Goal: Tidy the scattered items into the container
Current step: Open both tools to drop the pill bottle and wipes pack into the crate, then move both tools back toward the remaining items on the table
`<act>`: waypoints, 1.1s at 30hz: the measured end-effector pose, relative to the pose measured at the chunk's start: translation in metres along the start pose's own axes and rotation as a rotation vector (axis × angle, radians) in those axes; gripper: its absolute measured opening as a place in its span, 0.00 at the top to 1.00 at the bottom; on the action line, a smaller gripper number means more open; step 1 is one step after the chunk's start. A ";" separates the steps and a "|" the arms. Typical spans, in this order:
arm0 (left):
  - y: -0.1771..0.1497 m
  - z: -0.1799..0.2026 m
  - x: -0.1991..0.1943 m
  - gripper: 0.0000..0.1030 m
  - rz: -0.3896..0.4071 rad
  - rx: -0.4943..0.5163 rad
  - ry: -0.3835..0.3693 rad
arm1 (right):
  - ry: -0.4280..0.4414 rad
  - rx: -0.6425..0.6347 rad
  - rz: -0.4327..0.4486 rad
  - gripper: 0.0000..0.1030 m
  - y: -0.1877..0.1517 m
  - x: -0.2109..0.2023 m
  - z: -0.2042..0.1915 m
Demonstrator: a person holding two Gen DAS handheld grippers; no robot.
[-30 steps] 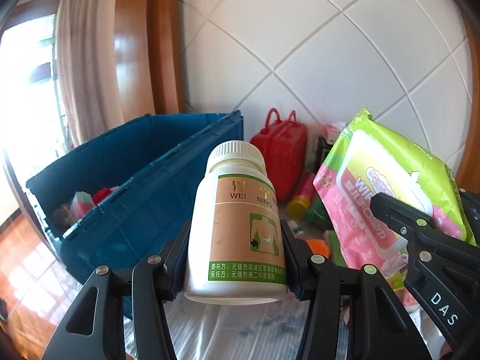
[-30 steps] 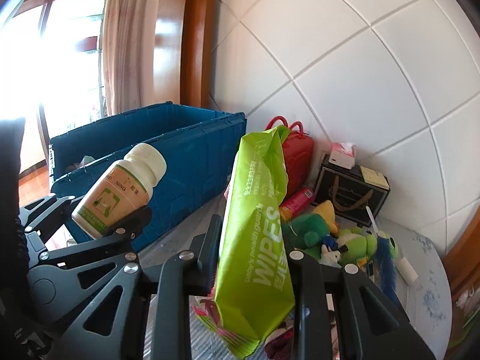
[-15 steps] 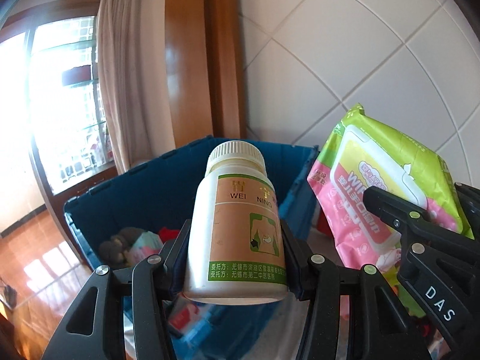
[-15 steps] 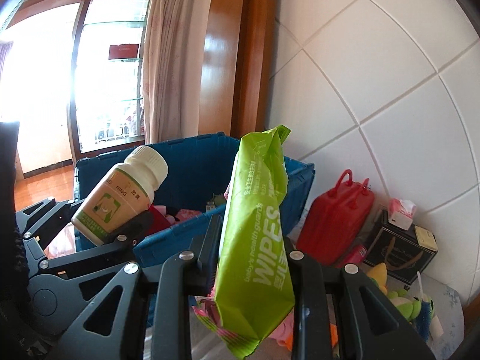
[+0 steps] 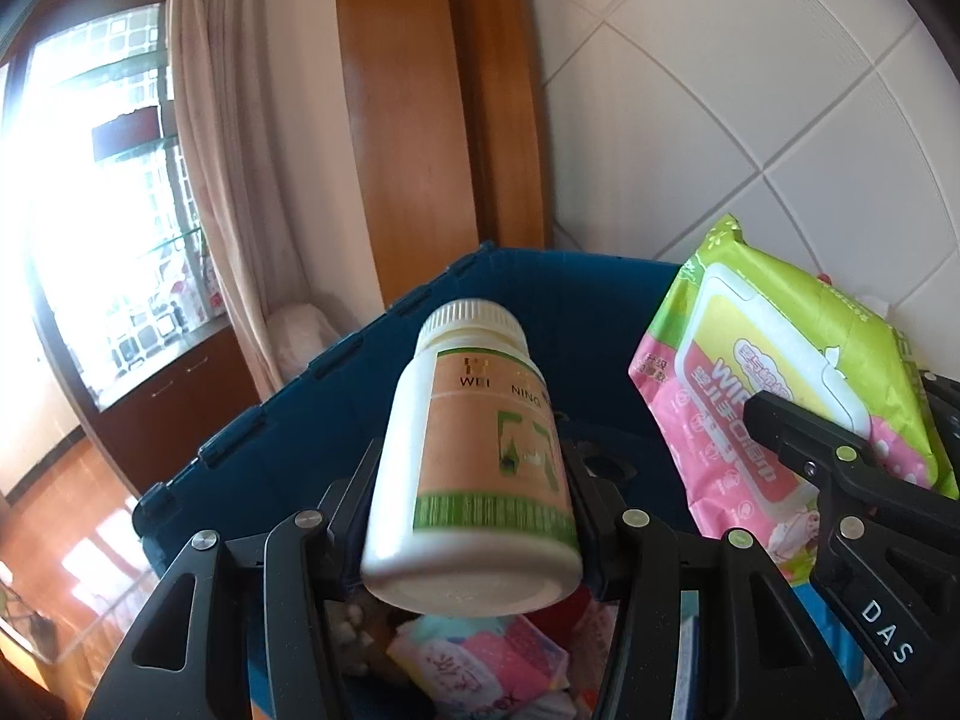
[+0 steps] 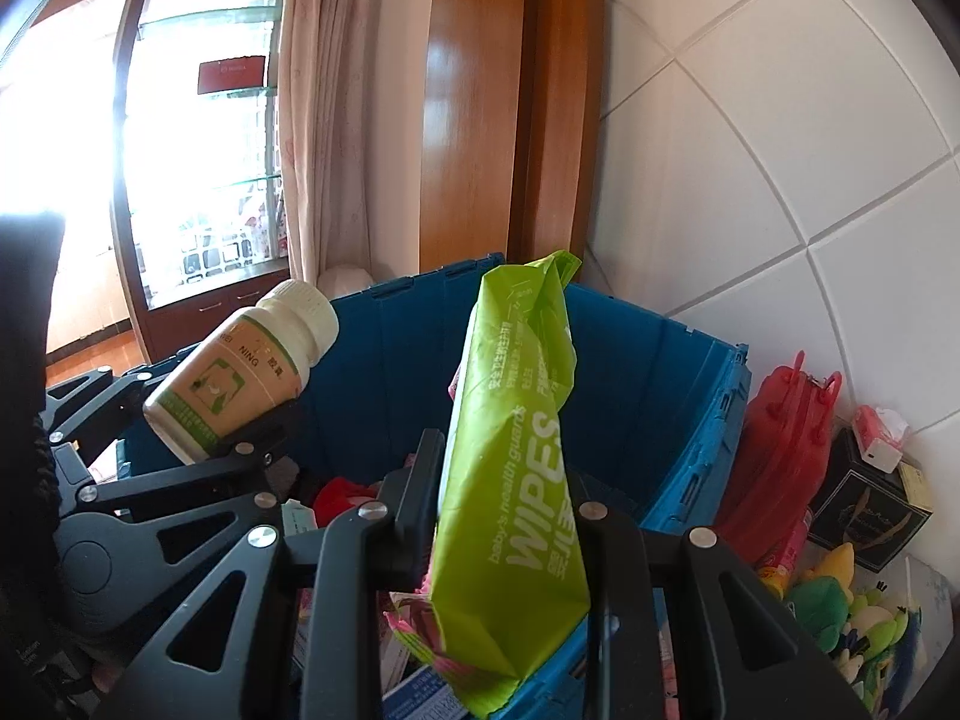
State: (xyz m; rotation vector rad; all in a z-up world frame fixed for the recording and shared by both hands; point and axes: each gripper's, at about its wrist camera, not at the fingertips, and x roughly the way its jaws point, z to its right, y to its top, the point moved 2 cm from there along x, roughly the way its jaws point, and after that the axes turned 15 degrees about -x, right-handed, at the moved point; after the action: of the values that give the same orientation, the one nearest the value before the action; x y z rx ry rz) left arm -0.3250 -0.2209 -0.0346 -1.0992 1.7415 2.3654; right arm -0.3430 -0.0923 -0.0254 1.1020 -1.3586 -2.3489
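White tiled wall [image 6: 780, 150] right behind the blue crate [image 6: 660, 372]. Left claw [image 5: 474, 516] pinches the pill bottle [image 5: 474, 468], right claw [image 6: 504, 516] the wipes pack [image 6: 516, 480], both above its open top; contents mostly hidden.

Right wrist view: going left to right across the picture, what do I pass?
White pill bottle in the left gripper → green wipes pack in the right gripper → blue crate's right wall → red plastic case → black box.
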 end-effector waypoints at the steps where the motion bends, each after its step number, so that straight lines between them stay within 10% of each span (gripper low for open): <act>1: 0.000 -0.002 0.005 0.50 -0.013 0.000 -0.009 | -0.005 0.002 -0.011 0.75 0.002 0.005 -0.002; 8: 0.003 -0.016 0.020 0.27 -0.035 0.004 -0.055 | -0.039 0.021 -0.064 0.75 0.006 0.028 -0.004; 24: -0.010 -0.028 -0.007 0.22 -0.046 0.000 -0.090 | -0.072 0.013 -0.085 0.72 0.007 0.028 -0.006; 33: -0.026 -0.026 -0.017 0.21 -0.082 0.021 -0.098 | -0.087 0.000 -0.097 0.46 -0.003 0.007 -0.008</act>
State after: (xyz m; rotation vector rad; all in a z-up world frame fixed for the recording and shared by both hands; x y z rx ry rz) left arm -0.2882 -0.2255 -0.0507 -1.0132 1.6533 2.3063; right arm -0.3416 -0.0994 -0.0335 1.1015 -1.3627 -2.4930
